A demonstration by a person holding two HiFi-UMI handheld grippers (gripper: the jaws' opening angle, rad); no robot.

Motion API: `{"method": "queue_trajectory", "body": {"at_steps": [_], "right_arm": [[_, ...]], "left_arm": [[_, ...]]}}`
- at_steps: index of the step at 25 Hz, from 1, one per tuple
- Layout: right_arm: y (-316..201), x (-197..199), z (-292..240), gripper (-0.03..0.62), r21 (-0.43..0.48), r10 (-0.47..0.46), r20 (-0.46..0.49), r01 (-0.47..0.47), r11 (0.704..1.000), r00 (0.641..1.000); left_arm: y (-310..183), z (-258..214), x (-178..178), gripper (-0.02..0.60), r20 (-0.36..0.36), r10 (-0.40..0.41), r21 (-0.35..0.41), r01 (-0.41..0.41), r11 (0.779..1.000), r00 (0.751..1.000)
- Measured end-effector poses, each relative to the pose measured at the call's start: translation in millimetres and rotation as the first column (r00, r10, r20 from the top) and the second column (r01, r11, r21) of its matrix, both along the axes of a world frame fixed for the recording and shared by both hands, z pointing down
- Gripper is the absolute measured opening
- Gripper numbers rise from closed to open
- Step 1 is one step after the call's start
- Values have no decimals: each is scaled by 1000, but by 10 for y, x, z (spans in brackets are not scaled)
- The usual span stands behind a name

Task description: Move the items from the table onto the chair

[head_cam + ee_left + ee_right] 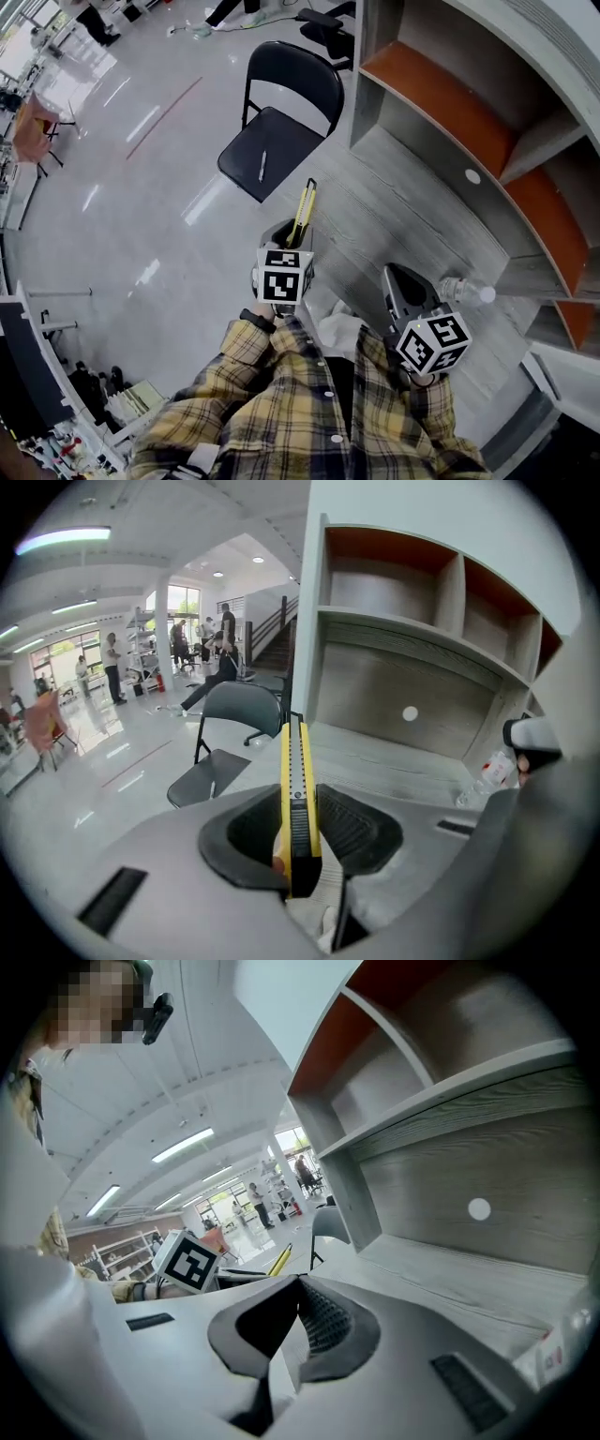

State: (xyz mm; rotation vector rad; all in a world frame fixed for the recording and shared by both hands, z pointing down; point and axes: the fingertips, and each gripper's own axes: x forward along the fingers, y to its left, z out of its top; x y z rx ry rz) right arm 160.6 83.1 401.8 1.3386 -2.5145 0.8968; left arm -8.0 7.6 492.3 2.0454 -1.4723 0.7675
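My left tongs (300,841): clamped on yellow knife (298,780), near the chair (296,73). My right tongs (298,1321): together, empty. Pen (262,165): on chair seat.

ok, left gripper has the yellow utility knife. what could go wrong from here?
1. The left gripper clamps the yellow-and-black utility knife near one end; most of it sticks out, so it could pivot or slip.
2. The black folding chair's seat already holds a slim white pen-like item; setting the knife down could knock it off.
3. The clear plastic bottle lies close beside the shut right gripper and could get nudged.
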Motion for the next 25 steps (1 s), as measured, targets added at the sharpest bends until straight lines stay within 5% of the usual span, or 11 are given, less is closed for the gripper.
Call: {"method": "queue_trajectory", "body": {"at_steps": [9, 17, 25], "right_arm": [[-745, -830, 112, 17, -40, 29, 0, -29, 999, 1000], [-1267, -1785, 420, 17, -108, 173, -33, -175, 979, 984], [-1651, -2276, 755, 17, -133, 249, -109, -263, 956, 962]], "left_arm": [[-698, 127, -1122, 120, -29, -51, -33, 50, 998, 998], [-1618, 663, -1964, 120, 7, 130, -124, -128, 984, 992], [-2160, 1716, -2109, 119, 10, 258, -240, -248, 939, 966]]}}
